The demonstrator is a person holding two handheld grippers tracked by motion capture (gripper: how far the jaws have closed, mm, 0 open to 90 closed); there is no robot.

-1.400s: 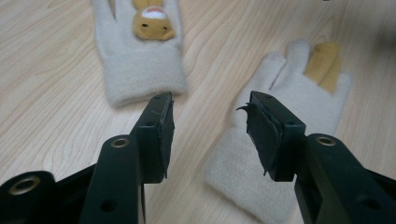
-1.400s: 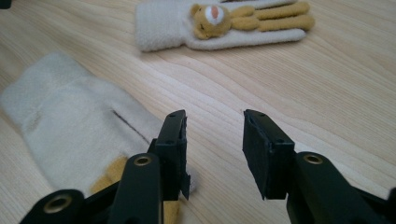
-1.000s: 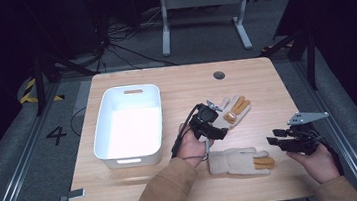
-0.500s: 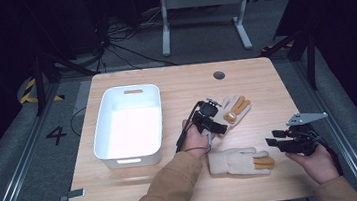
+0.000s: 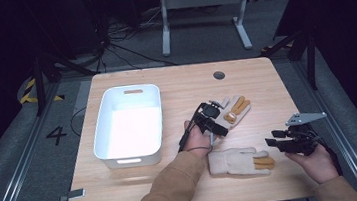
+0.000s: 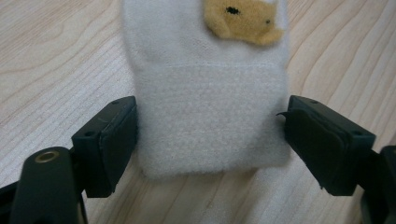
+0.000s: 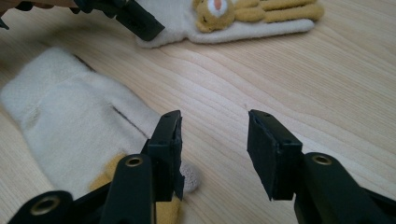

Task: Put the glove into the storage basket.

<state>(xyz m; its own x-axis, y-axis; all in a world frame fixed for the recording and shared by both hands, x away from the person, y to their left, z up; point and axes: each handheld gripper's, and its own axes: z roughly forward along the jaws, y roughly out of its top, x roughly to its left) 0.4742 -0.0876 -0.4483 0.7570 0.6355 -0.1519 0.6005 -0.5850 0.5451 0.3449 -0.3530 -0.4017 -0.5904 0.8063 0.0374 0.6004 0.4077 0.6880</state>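
1. Far glove [image 5: 233,110] — cream, with orange fingers and a small bear patch — lies flat on the wooden table [image 5: 175,88], right of centre, its cuff toward the person.
2. Left gripper [image 5: 213,125] is down at that cuff; in the left gripper view its jaws stand apart, one on each side of the cuff [image 6: 210,121], close against the edges but not pressing the cloth in.
3. Near glove [image 5: 239,161], the same cream and orange, lies flat closer to the person's edge, just beside the left hand [image 5: 196,140].
4. Right gripper [image 5: 273,142] sits just right of the near glove's fingertips — its jaws are spread, bare wood between them, and one jaw overlaps the glove's fingertip [image 7: 189,176] in the right gripper view.
5. White bin [image 5: 104,138] stands to the left, well apart from both gloves.
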